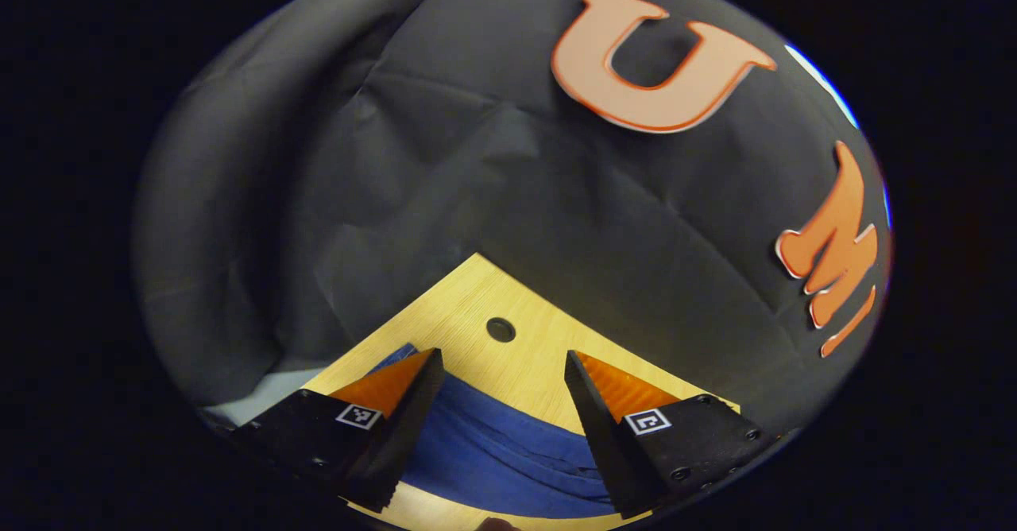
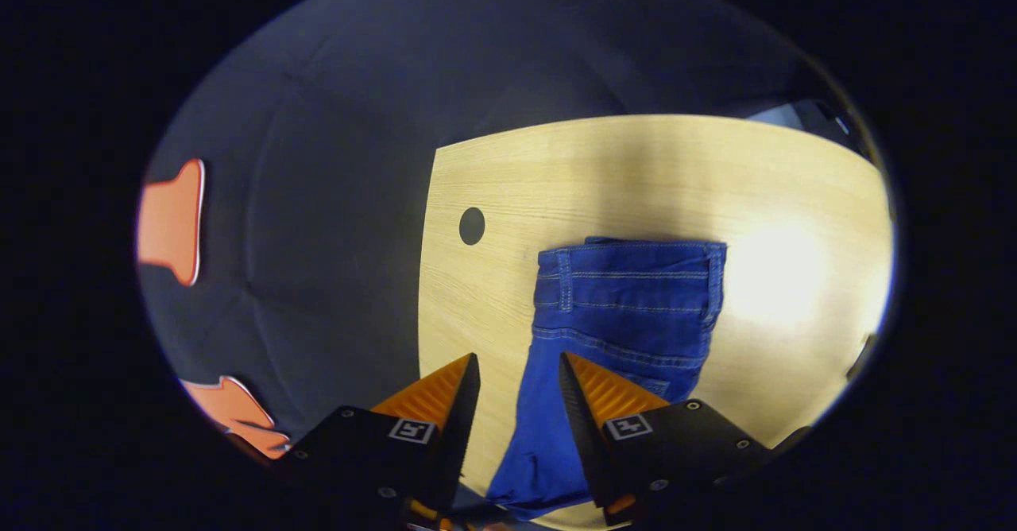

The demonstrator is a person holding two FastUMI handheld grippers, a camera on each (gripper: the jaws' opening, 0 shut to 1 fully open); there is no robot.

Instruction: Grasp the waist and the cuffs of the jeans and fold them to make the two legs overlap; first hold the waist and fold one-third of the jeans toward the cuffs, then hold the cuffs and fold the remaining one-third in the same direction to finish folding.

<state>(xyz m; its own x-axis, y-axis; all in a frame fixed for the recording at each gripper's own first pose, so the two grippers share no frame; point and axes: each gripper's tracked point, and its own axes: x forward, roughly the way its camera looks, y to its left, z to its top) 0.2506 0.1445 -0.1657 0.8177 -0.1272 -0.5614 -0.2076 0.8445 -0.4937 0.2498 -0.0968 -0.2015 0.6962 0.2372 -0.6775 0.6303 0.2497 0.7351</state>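
Jeans (image 2: 628, 308) lie on the table (image 2: 636, 173), in the lower middle of the right gripper view, with the waistband and belt loops at the far end and the fabric running down toward you between the fingers. They look folded lengthwise, one leg over the other, though you cannot be sure from here. Your right gripper (image 2: 520, 376) hovers with its jaws apart; one finger sits over bare wood, the other over the denim's lower part, and neither presses on the cloth.

In the left gripper view, the jeans (image 1: 500, 451) fill the bottom centre as blue folds. Your left gripper (image 1: 503, 372) is spread wide, gripping nothing. A round hole (image 1: 500, 329) in the table (image 1: 477, 292) shows just above the fingertips, near the corner.
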